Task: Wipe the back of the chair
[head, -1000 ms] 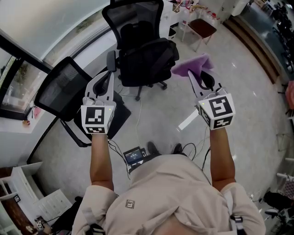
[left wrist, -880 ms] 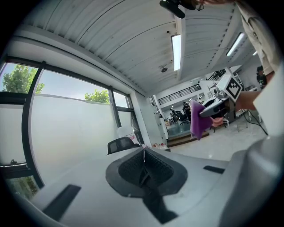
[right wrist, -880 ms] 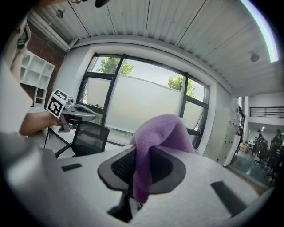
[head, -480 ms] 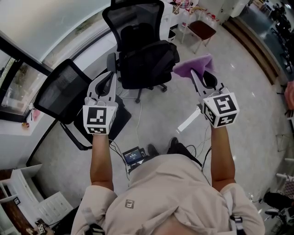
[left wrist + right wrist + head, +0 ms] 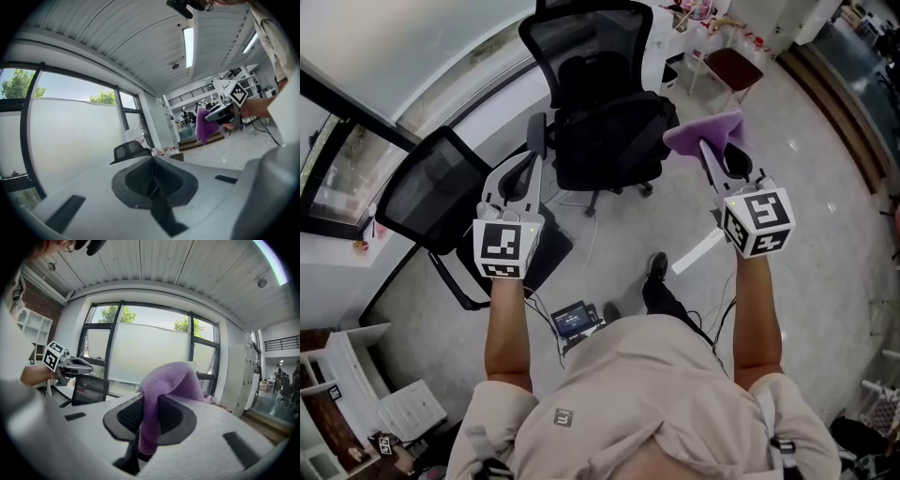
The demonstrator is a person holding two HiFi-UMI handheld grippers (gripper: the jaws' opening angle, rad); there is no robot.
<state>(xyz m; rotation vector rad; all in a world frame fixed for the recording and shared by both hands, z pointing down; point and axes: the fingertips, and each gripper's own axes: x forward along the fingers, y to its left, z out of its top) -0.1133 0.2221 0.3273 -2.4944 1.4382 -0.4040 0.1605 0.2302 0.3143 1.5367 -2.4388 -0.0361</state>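
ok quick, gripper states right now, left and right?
Left gripper: closed, nothing between its jaws.
Right gripper: closed on the purple cloth.

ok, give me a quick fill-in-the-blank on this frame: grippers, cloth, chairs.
1. The right gripper is shut on a ____ cloth.
2. The left gripper holds ____; its fingers are together.
3. The office chair and the chair by the window are both ____ in colour.

Missing words: purple; nothing; black.
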